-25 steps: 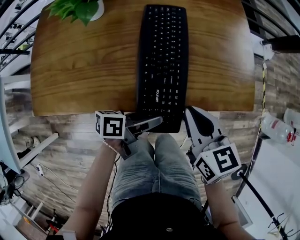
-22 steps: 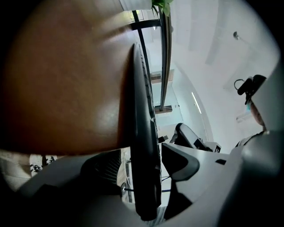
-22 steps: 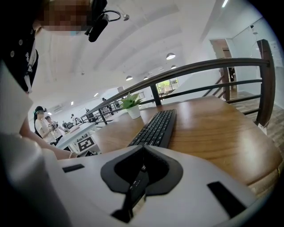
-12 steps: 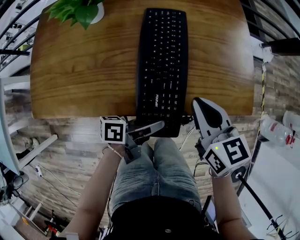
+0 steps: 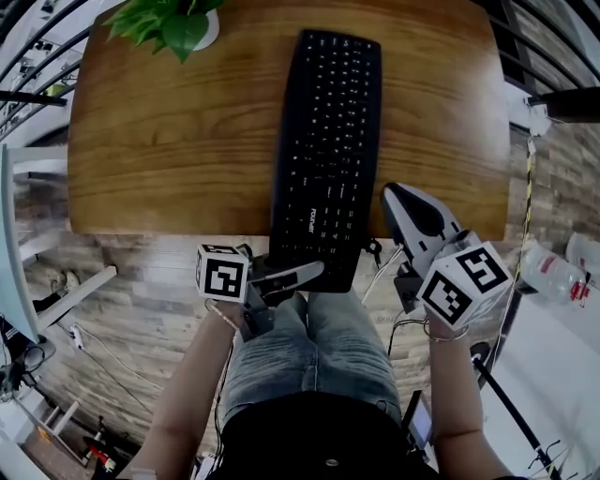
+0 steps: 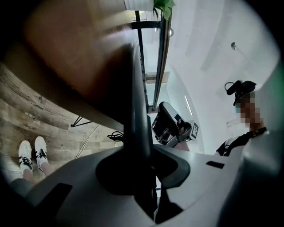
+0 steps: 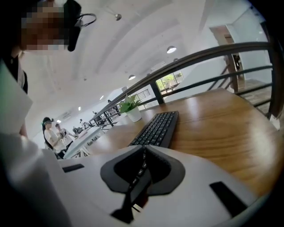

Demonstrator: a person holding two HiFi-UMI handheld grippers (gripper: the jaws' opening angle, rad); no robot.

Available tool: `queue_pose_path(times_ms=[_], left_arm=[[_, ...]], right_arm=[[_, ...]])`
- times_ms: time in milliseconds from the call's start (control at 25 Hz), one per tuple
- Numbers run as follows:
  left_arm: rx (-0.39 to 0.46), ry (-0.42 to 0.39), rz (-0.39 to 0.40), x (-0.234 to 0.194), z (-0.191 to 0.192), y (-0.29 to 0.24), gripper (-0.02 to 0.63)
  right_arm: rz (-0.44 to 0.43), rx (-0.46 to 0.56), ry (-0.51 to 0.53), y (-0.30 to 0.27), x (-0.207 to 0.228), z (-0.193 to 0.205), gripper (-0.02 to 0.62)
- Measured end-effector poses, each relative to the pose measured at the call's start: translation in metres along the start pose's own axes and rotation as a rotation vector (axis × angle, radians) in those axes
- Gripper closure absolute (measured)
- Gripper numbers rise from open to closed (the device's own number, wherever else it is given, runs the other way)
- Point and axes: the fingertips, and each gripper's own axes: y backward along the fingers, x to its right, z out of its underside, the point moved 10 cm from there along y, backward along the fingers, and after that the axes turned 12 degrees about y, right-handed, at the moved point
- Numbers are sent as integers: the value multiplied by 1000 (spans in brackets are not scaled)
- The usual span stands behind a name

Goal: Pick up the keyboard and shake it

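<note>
At 11 o'clock on the round-cornered brown wooden table stands a leafy green plant in a white pot, well apart from the work.

Below the table's near edge, at about 7 o'clock, the left gripper lies nearly level and points toward 3 o'clock. Its jaws have just been closing, and its own view shows them clamped on the near end of the long black plastic keyboard, which runs edge-on out of the jaw mouth.

The keyboard rests flat on the table. Its long axis runs from 12 to 6 o'clock, and its near end overhangs the table edge above the person's blue-jeaned knees. So the grip is at one short end, with nearly all the length reaching away from the left gripper toward 12 o'clock.

At 4 o'clock, the right gripper hovers at the table edge just beside the keyboard's right long side, with its jaws together on nothing. From there the keyboard lies ahead and to the left. Only the left gripper holds it, so I judge a lift would hang the board from its near end.
</note>
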Motion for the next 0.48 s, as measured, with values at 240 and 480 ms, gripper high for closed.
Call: queue_pose_path(times_ms=[240,480], left_arm=[[11,61,69,15,5,3,500],[11,75,63,23,6,6,500]], right_arm=[[-171,-37,-262,-12,19,8,396],[-216,-86,-352,-25,36,14,359]])
